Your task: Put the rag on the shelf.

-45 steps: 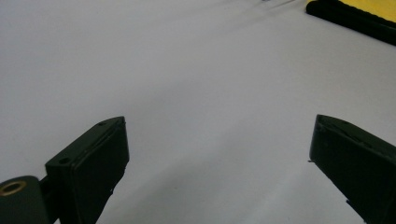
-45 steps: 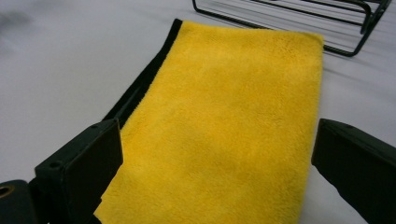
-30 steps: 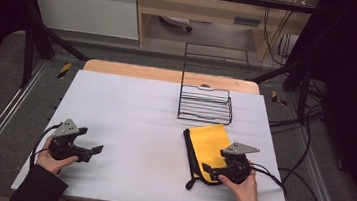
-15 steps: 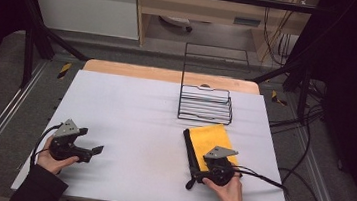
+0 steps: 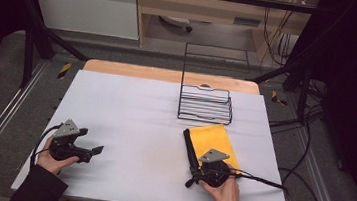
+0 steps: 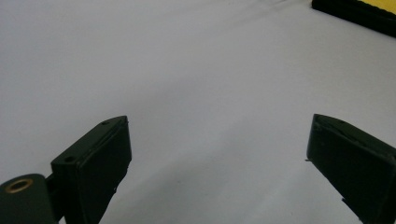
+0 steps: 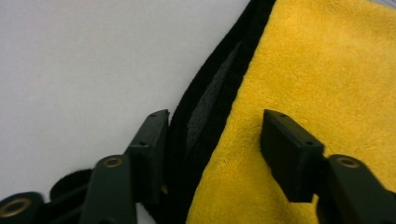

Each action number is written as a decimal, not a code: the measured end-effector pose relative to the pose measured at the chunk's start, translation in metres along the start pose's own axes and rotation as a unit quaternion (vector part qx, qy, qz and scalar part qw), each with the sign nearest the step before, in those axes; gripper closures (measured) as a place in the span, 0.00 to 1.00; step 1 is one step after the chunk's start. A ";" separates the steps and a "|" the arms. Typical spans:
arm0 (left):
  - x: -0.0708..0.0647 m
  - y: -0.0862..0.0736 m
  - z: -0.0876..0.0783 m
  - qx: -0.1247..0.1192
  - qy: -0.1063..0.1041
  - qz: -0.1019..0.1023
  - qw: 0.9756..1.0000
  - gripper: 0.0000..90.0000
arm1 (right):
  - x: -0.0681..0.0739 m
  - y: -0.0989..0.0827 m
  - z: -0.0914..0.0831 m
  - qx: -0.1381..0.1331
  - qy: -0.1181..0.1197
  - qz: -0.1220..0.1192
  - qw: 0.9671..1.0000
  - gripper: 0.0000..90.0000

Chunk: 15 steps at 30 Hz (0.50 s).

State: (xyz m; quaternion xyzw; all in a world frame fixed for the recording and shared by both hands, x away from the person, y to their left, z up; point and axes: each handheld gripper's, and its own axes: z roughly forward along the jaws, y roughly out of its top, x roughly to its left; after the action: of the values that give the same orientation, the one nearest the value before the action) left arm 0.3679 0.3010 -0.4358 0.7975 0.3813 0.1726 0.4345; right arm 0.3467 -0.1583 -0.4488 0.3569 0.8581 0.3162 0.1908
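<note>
Right gripper view showed the right gripper open, jaws either side of the yellow cloth's black edge. Left gripper was open too.

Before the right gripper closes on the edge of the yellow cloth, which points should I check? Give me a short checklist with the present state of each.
1. Right gripper open: ok, there is a wide gap between its fingers.
2. Black edge of the yellow cloth lies between the fingers: ok, in the right gripper view the black border runs up through the gap, close to one finger.
3. Cloth lies flat on the table: ok in the high view.
4. Wire rack apart from the cloth: cannot tell; the cloth's far edge lies very near the rack's base.
5. Left gripper out of the way: ok, open over bare table, holding nothing.
</note>
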 end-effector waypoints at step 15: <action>0.001 0.000 0.000 0.001 0.001 -0.002 1.000 0.08 | -0.005 0.007 -0.005 0.033 -0.029 -0.013 0.999 0.85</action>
State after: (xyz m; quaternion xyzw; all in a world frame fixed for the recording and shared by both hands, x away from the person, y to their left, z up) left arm 0.3684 0.3014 -0.4361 0.7972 0.3830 0.1722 0.4338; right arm 0.3505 -0.1598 -0.4399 0.3606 0.8666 0.2749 0.2081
